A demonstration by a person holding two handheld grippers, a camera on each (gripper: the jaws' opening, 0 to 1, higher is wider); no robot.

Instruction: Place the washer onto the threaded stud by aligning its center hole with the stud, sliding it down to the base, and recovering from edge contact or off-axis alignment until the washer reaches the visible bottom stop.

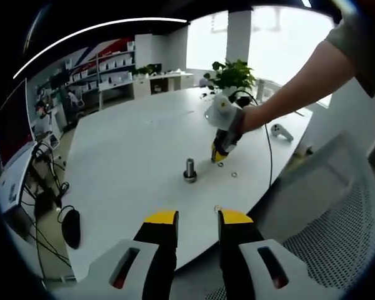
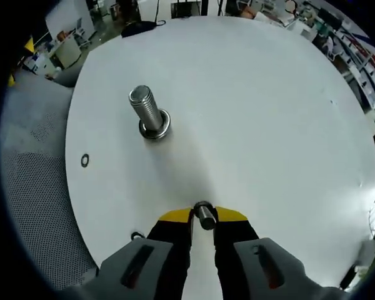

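The right gripper (image 2: 204, 217) is clenched on a small grey ring, seemingly the washer (image 2: 204, 215), held between its yellow tips at the very front of the jaws. In the right gripper view the threaded stud (image 2: 147, 111) stands ahead of those tips and off to their left, well apart from the washer, upright on the white round table (image 2: 269, 112) with its long axis leaning slightly toward the upper left of that view. A ring at its foot looks like the base stop. By my judgement the coming move turns on this offset: the washer has to travel forward and left, then sit with its hole over the stud's top before it can slide down.

The left gripper (image 1: 197, 217) is released, jaws parted with nothing between them, hanging back at the near table edge; the stud (image 1: 189, 169) lies ahead of it, farther than from the right one.

Whether the washer is held flat or edge-on is hard to make out. Small ring-like things lie loose on the table (image 2: 85, 160), too small to tell for certain
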